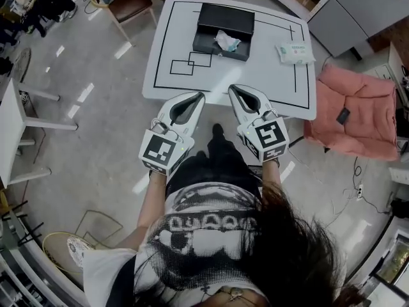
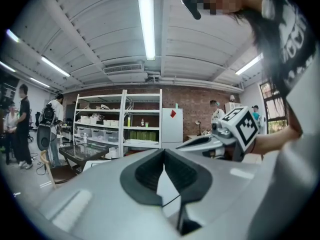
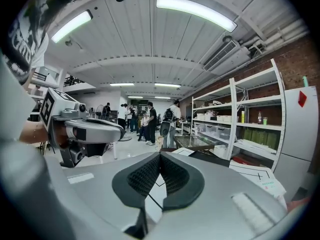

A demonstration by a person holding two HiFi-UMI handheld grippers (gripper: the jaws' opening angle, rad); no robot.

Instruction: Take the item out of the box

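An open black box stands at the far side of the white table, lid raised. A crumpled pale packet lies inside it. Both grippers hover side by side over the table's near edge, well short of the box. My left gripper is shut with nothing in it, and its dark pads meet at the tip. My right gripper is also shut and empty, and its pads touch. The two gripper views look level across the room, and each shows the other gripper alongside.
A pack of wipes lies on the table's right part, and black outlines are drawn on the top. A brown chair stands at the far left, a pink cushioned seat at the right. Shelving and several people are beyond.
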